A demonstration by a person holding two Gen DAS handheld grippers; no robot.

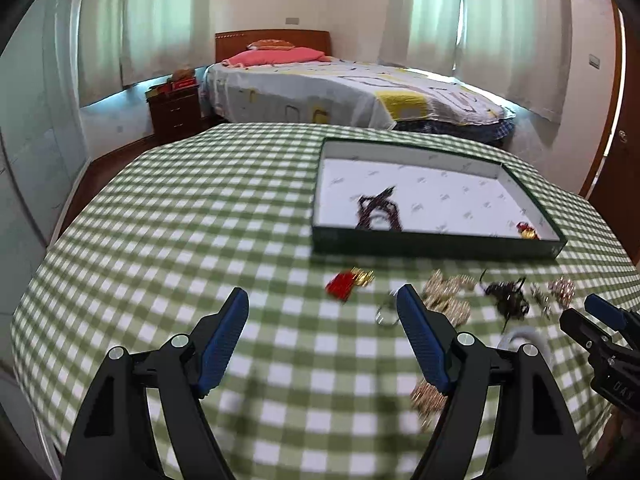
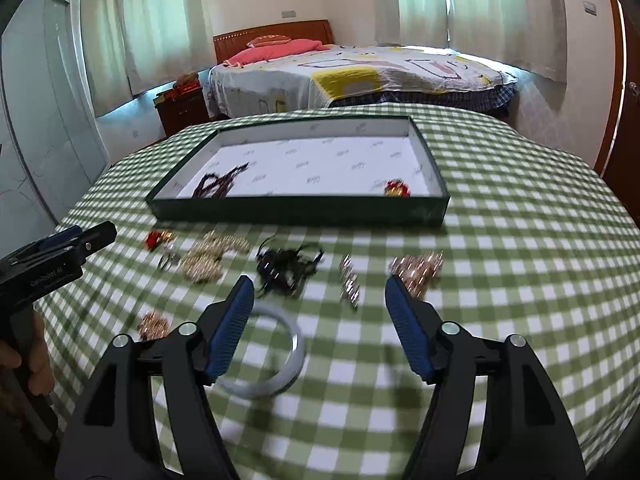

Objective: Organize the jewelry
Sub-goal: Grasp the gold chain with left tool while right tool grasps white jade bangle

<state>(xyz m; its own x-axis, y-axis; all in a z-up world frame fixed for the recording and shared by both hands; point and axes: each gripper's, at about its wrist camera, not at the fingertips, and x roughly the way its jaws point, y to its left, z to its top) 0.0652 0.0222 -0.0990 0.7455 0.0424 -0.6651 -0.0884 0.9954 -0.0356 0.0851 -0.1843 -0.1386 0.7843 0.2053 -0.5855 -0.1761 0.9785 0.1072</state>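
A green box with a white lining stands on the checked table. In it lie a dark beaded necklace and a red-gold piece. Loose on the cloth in front lie a red-gold charm, a gold chain pile, a dark tangle, a silver piece, a rose-gold cluster and a pale bangle. My left gripper is open and empty above the cloth. My right gripper is open and empty above the bangle.
A small ring lies by the gold pile, and a gold cluster near the front left. The right gripper shows at the left wrist view's right edge. A bed and a nightstand stand beyond the table.
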